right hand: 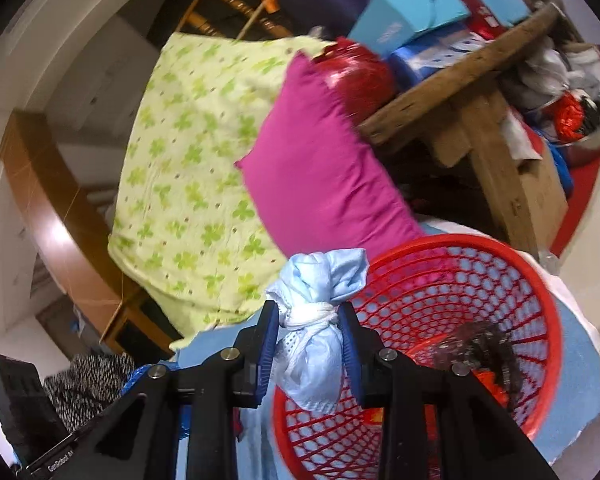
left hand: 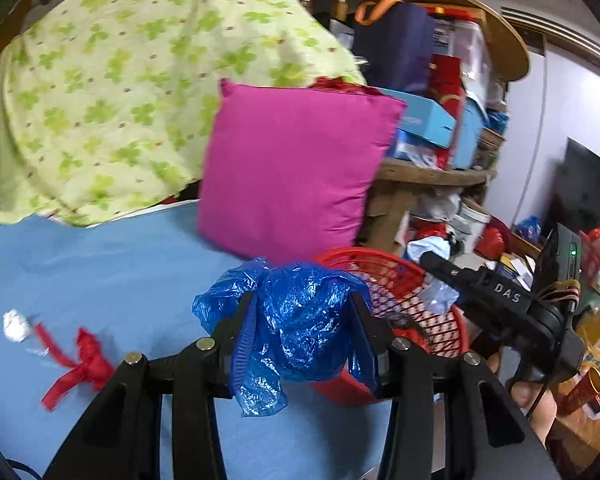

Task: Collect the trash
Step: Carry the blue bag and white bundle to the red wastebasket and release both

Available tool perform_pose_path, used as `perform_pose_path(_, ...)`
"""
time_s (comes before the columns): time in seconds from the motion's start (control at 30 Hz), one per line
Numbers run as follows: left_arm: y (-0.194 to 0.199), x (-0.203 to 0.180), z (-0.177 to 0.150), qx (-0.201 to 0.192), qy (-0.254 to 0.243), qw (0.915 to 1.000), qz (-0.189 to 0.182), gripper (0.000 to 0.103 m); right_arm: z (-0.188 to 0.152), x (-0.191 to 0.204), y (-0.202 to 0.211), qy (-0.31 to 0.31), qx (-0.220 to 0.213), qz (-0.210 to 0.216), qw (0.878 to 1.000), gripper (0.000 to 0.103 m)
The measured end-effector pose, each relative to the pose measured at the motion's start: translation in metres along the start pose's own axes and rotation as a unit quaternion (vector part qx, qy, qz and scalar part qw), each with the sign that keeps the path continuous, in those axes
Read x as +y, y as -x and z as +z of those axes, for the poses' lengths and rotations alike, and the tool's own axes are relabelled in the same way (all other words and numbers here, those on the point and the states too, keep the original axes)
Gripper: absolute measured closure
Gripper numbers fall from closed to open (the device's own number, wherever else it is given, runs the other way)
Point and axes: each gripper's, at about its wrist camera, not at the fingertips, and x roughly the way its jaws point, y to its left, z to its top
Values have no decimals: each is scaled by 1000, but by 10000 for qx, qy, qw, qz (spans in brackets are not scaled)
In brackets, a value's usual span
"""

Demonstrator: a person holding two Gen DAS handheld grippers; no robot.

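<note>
My left gripper (left hand: 302, 304) is shut on a crumpled blue plastic bag (left hand: 300, 320), held above the blue sheet (left hand: 100, 272). Just behind it to the right stands a red mesh basket (left hand: 458, 320). My right gripper (right hand: 310, 312) is shut on a pale blue bundle tied with white string (right hand: 320, 320), at the near left rim of the red basket (right hand: 440, 242). Something dark (right hand: 484, 344) lies inside the basket. In the left wrist view the right gripper (left hand: 434, 268) hangs over the basket's far side. A white paper wad (left hand: 16, 326) and a red ribbon (left hand: 80, 364) lie on the sheet at the left.
A magenta cushion (left hand: 296, 168) and a green clover-print pillow (left hand: 120, 80) lean behind the sheet. A wooden shelf (left hand: 432, 176) crammed with boxes and bags stands at the right. More clutter covers the floor beyond the basket (left hand: 492, 240).
</note>
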Motion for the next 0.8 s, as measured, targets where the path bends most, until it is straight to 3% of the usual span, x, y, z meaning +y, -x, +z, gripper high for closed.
perform_pose_path(0.3, -45, -44, 8, 198, -285, 9987, -370, 52, 13, -38, 11, -593, -67, -44, 9982, 68)
perform_pose_path(0.33, -49, -45, 7, 237, -262, 9986, -384, 49, 14, -40, 8, -667, -11, -52, 9978, 65)
perform_pose_path(0.43, -56, -46, 5, 296, -194, 9984, -448, 37, 14, -48, 7, -872, 66, -45, 9962, 35)
perform_pose_path(0.63, -49, -37, -4, 210, -345, 9986, -334, 36, 15, -45, 9, -768, -70, -26, 9970, 35)
perform_pose_path(0.8, -31, 2, -21, 144, -107, 9998, 6, 32, 11, -27, 7, -434, -139, -88, 9989, 35)
